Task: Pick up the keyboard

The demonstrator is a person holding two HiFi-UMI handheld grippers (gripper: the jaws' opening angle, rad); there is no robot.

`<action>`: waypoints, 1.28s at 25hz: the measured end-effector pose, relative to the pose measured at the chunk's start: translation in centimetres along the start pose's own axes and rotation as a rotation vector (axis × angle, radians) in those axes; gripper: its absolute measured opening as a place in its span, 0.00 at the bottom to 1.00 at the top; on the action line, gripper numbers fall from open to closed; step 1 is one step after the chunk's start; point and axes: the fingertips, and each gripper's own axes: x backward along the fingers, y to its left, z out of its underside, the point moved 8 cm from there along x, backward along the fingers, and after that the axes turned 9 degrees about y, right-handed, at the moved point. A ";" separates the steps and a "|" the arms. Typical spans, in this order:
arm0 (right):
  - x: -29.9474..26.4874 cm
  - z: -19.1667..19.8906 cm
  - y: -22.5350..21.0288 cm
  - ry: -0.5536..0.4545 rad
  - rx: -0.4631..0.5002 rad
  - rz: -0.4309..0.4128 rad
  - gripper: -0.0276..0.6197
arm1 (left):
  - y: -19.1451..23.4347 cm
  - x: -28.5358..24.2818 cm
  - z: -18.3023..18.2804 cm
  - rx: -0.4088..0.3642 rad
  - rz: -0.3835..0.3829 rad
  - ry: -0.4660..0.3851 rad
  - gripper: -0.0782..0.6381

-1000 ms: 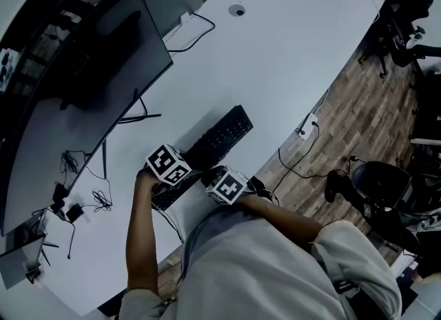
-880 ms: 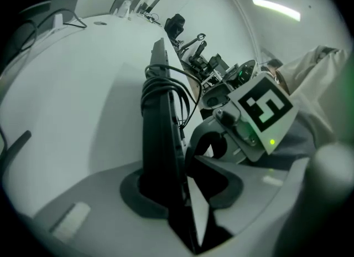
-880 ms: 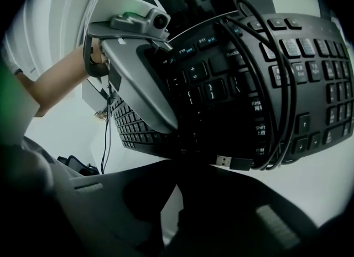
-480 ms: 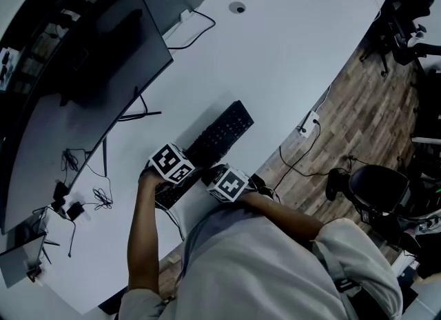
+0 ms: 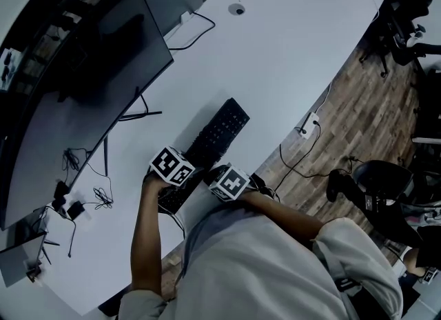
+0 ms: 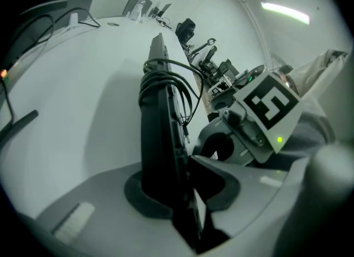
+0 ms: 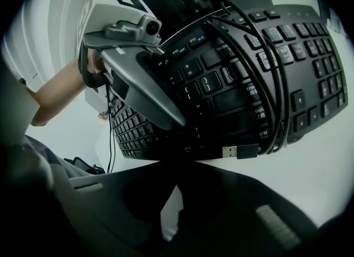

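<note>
One black keyboard (image 5: 222,131) lies aslant on the white table (image 5: 289,56). Its long axis runs from lower left of the head view to upper right, keys facing up. The near end sits under the two grippers at lower centre, and the far end points towards the bare middle of the table. No view settles whether it is clear of the tabletop.

The left gripper (image 5: 176,176) grips the near end. In its own view the keyboard (image 6: 160,123) stands edge-on between the two jaws, and both press against it. The right gripper (image 5: 220,178) sits just beside the left one. Its jaws close on the keyboard's long near edge (image 7: 182,159), with only a sliver of light between them lower down.

One cable (image 6: 168,81) is wound in several loops round the keyboard's body, and its single USB plug (image 7: 239,152) hangs at the lower edge.

The table's curved edge runs just beside the right gripper at lower right, with wood floor (image 5: 372,125) past it. One large dark monitor (image 5: 89,70) fills the upper left, its lower corner near the keyboard's far half. Loose wires (image 5: 96,191) lie at the left. Wide bare tabletop stretches up and right as far as one round cable hole (image 5: 236,10).
</note>
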 end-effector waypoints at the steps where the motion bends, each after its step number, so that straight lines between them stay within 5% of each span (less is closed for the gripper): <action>1: 0.0 0.1 0.0 -0.001 -0.001 0.002 0.04 | -0.2 0.0 0.1 0.009 -0.004 -0.006 0.11; 11: 0.0 1.2 -0.1 0.027 -0.069 -0.030 0.04 | -1.1 -0.1 0.7 0.062 -0.018 -0.052 0.11; 16: 0.5 1.3 -0.1 0.029 -0.063 0.017 0.04 | -1.4 0.1 1.3 0.093 -0.031 -0.083 0.11; 32: 4.2 3.0 -2.7 -0.106 -0.245 0.096 0.04 | -4.3 4.0 2.4 0.064 -0.088 -0.279 0.11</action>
